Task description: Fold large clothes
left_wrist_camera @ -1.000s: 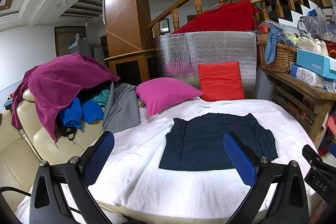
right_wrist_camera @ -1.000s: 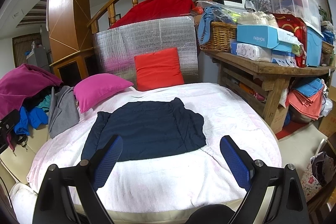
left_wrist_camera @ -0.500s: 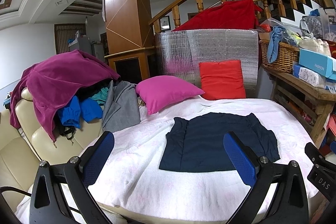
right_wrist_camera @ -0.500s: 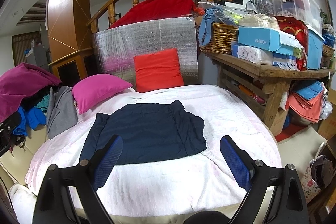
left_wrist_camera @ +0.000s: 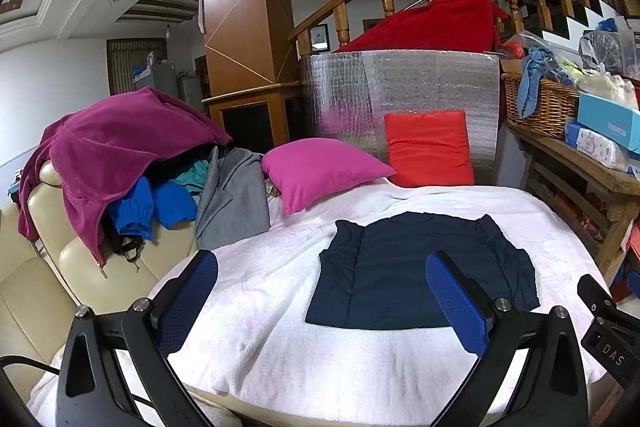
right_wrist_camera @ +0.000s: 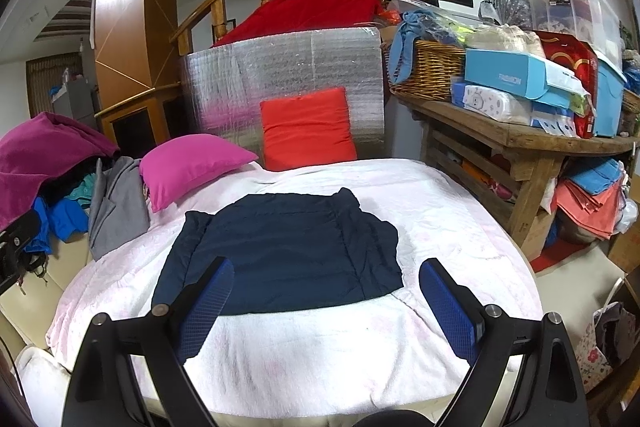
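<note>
A dark navy garment [left_wrist_camera: 416, 275] lies folded into a flat rectangle on the white-pink blanket [left_wrist_camera: 260, 291] that covers the bed; it also shows in the right wrist view [right_wrist_camera: 280, 251]. My left gripper [left_wrist_camera: 320, 291] is open and empty, held above the near edge of the bed, left of the garment's middle. My right gripper [right_wrist_camera: 326, 301] is open and empty, held just short of the garment's near edge. Neither gripper touches the cloth.
A pile of clothes [left_wrist_camera: 120, 163] lies on the cream sofa [left_wrist_camera: 24, 291] at the left. A pink pillow [left_wrist_camera: 320, 171] and a red cushion [left_wrist_camera: 428, 147] sit at the back of the bed. A loaded wooden table [right_wrist_camera: 520, 139] stands at the right.
Both grippers have drawn slightly nearer to the bed, so the garment sits a little larger and lower in each view. The garment has not moved.
</note>
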Demonstrator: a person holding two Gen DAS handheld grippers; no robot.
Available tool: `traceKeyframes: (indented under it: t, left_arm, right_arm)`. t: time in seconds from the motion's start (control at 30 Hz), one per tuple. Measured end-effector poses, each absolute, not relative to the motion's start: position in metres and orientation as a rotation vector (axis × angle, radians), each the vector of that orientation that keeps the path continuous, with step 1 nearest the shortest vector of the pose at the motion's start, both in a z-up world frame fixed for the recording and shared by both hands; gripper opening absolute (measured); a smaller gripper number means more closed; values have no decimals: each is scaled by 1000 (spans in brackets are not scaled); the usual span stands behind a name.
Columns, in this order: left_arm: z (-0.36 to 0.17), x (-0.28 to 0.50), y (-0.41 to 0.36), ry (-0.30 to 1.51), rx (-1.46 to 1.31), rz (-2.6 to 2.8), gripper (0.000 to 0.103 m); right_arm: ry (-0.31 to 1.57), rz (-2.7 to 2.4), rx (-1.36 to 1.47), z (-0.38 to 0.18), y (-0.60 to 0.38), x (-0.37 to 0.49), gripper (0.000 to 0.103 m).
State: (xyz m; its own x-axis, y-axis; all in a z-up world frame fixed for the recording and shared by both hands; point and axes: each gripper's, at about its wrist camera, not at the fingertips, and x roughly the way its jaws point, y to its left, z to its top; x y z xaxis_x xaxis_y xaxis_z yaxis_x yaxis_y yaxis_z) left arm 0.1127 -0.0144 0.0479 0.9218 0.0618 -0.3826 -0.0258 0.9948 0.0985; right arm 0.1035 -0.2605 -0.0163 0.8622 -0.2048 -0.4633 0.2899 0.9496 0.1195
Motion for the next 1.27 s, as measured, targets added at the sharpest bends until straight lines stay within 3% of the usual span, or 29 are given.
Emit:
traceKeyframes:
  t: [1.07,1.27]
  left_arm:
    - [31,180,-3,451,84,82,103]
    - [16,229,29,496,-5,73,103]
  right_arm:
    - [512,-253,143,-25,-246,184,96]
    - [529,-276,149,-30,-280,214,96]
